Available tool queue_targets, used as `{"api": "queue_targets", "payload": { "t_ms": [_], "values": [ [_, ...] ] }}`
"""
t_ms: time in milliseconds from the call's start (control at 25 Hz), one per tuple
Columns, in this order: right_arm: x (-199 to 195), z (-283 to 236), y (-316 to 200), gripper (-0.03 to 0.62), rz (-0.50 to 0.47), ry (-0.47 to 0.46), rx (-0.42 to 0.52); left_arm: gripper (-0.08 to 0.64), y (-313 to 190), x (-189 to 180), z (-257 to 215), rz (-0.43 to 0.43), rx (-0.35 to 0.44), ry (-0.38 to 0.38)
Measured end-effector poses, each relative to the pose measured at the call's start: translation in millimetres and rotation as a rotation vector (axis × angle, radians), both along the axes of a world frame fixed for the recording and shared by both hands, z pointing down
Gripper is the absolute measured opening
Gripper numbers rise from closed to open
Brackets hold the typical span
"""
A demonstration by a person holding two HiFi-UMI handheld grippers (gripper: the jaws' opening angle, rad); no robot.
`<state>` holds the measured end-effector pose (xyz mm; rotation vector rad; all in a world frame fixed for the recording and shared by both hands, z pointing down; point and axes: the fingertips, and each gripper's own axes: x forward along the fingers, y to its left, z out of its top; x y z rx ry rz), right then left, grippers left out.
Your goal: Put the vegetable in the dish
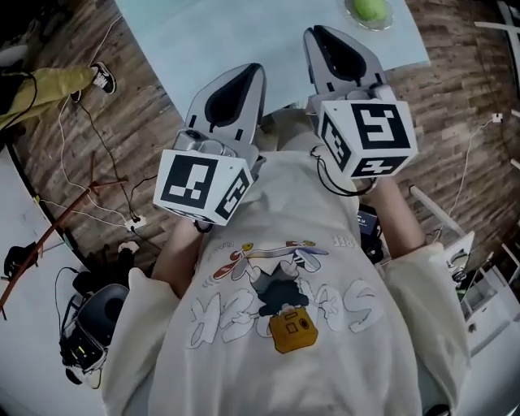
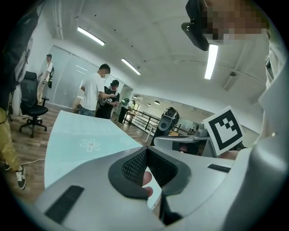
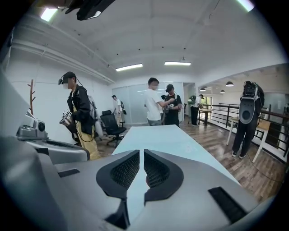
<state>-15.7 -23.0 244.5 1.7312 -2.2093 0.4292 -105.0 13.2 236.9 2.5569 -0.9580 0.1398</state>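
The left gripper (image 2: 146,149) and the right gripper (image 3: 142,152) are both shut and hold nothing. Ahead, near the table's (image 1: 244,32) right edge, the round green vegetable (image 1: 370,10) seems to sit in the dish (image 1: 388,19) already. The right gripper is nearer.

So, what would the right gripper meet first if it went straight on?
Likely nothing close: the right gripper points along the light blue table, above its top, and the way looks free until the people standing beyond it.
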Motion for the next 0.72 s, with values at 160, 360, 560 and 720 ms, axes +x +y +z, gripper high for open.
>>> {"api": "queue_targets", "payload": {
  "t_ms": [160, 360, 560, 720],
  "values": [
    [-18.6, -13.0, 20.9, 0.049, 0.015, -0.013, 0.015, 0.002, 18.7, -19.3, -10.1, 0.019, -0.005, 0.022],
    [-24.3, -25.1, 45.0, 0.049, 0.06, -0.053, 0.041, 0.002, 30.4, -36.4, -17.4, 0.011, -0.021, 0.031],
    [-17.8, -37.2, 73.7, 0.049, 0.077, -0.067, 0.062, 0.002, 40.5, -27.7, -23.9, 0.019, -0.01, 0.038],
    [-10.1, -39.8, 90.7, 0.046, 0.099, -0.087, 0.071, 0.002, 46.6, -16.3, -28.0, 0.027, 0.005, 0.043]
  ]
}}
